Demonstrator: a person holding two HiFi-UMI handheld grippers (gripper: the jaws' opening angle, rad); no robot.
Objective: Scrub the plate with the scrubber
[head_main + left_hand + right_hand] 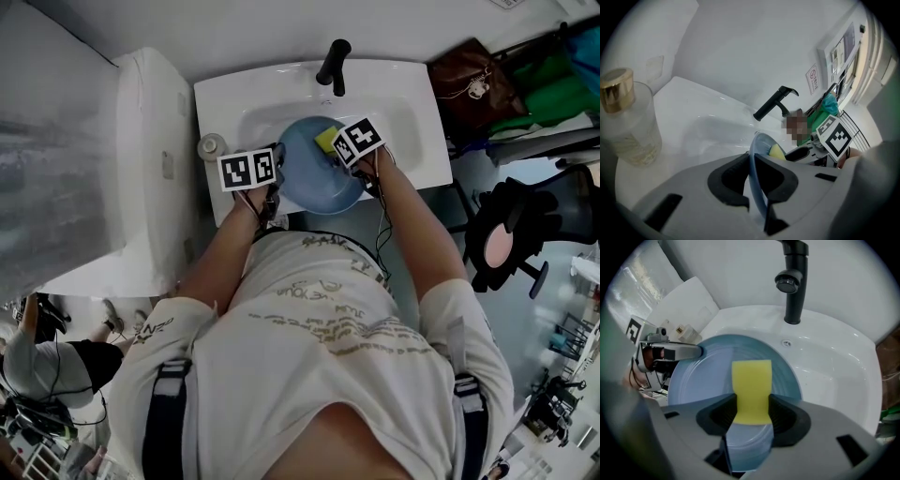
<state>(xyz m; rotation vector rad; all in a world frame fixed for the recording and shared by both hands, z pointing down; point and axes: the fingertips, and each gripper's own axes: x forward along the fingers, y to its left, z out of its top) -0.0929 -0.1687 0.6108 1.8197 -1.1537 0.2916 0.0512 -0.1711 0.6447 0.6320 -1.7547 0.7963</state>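
A blue plate (314, 173) is held over the white sink basin (403, 112). My left gripper (752, 185) is shut on the plate's left rim (754, 178), which runs edge-on between its jaws. My right gripper (751, 408) is shut on a yellow scrubber sponge (751, 390), which lies against the plate's face (703, 380). In the head view the sponge (326, 139) shows at the plate's upper right, beside the right gripper (356, 155). The left gripper (272, 183) sits at the plate's left edge.
A black faucet (333, 66) stands at the back of the sink. A clear bottle with a gold cap (623, 122) stands on the sink's left rim. A white toilet (141, 159) is at the left. A brown bag (473, 84) and a black chair (525, 230) are at the right.
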